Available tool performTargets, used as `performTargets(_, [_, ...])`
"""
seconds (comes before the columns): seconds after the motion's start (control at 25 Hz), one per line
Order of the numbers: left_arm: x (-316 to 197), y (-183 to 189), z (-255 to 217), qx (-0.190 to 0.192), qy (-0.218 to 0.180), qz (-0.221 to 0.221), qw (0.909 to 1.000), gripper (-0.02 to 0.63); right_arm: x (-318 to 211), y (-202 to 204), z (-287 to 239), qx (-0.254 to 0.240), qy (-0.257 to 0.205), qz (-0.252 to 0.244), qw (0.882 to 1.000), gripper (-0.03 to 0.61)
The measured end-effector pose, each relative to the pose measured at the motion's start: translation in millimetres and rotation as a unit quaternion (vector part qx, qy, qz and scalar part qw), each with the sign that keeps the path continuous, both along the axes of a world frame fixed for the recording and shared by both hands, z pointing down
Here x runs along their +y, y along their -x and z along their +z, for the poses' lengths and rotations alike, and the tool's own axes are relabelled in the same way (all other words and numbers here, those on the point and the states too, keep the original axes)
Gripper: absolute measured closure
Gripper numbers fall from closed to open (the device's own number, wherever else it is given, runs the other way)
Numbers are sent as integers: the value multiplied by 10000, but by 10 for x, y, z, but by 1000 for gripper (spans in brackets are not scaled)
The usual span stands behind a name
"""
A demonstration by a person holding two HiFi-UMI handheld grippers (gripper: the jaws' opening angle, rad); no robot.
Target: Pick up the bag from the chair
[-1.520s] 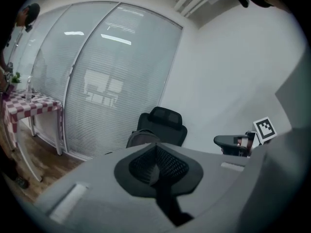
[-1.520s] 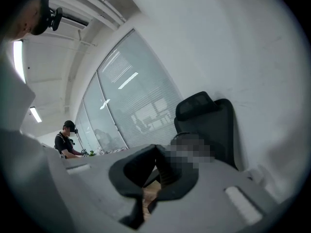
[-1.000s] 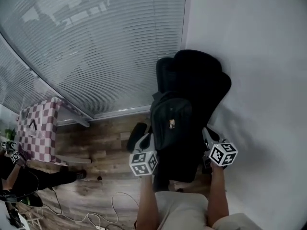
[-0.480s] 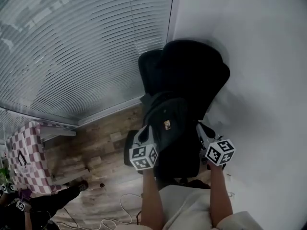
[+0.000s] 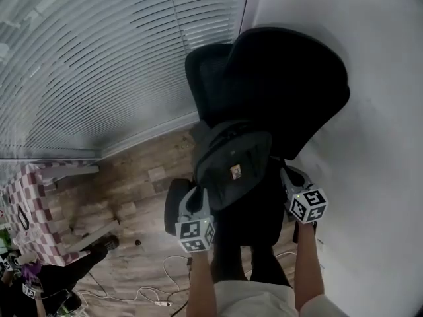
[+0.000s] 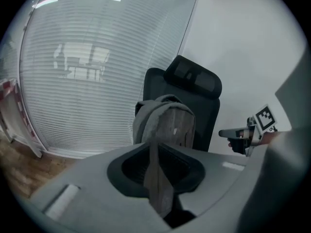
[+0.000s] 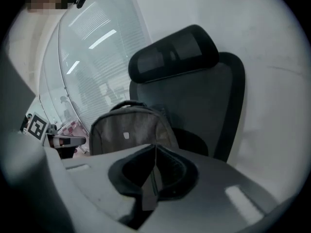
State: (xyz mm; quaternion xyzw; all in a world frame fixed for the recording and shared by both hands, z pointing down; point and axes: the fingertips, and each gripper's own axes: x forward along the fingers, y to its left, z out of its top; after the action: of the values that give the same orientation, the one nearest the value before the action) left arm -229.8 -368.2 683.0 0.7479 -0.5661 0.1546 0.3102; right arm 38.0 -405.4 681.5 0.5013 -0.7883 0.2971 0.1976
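Note:
A grey backpack (image 5: 232, 167) stands upright on the seat of a black office chair (image 5: 284, 84), leaning against its backrest. My left gripper (image 5: 197, 195) is at the bag's lower left side, and my right gripper (image 5: 289, 176) is at its lower right. Both are shut with nothing between the jaws. In the left gripper view the backpack (image 6: 165, 123) rises just beyond the closed jaws, with the right gripper (image 6: 237, 134) off to the right. The right gripper view shows the backpack (image 7: 129, 130) in front of the chair (image 7: 194, 81), and the left gripper (image 7: 63, 141) at the left.
Window blinds (image 5: 99, 58) fill the left and a white wall (image 5: 377, 111) stands right behind the chair. A checkered table (image 5: 26, 203) stands on the wooden floor at the left. Cables (image 5: 152, 296) lie on the floor near my feet. A chair armrest (image 5: 176, 205) sits beside the left gripper.
The view has closed in on the chair, which now looks larger. Both grippers stay either side of the bag, slightly lower in view. The bag rests on the seat as before.

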Motion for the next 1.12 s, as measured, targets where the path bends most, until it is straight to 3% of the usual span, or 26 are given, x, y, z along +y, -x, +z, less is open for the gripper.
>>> performTargets(0.16, [-9, -45, 308, 324, -177, -389, 9986, 520, -107, -104, 601, -285, 67, -222, 9993, 433])
performTargets(0.28, [-26, 8, 342, 7, -552, -520, 9971, 470, -151, -80, 1018, -316, 142, -424, 9985, 293])
performTargets(0.36, [17, 42, 410, -241, -559, -599, 9963, 395, -153, -74, 1220, -359, 221, -577, 9974, 276])
performTargets(0.44, [95, 23, 597, -299, -390, -633, 9968, 365, -162, -95, 1374, -342, 284, -788, 9959, 268])
performTargets(0.56, [151, -73, 909, -287, -100, -467, 9984, 345, -209, -167, 1576, -289, 300, -902, 9951, 238])
performTargets(0.76, [127, -36, 1200, -339, 63, -304, 9989, 339, -193, -114, 1751, -552, 414, -950, 9931, 219])
performTargets(1.0, [81, -31, 1305, -157, -17, -260, 9995, 305, -193, -31, 2108, -706, 816, -982, 9893, 219])
performTargets(1.12, [49, -106, 1263, -24, -122, 54, 9999, 262, -226, 4, 2263, -964, 1026, -856, 9863, 215])
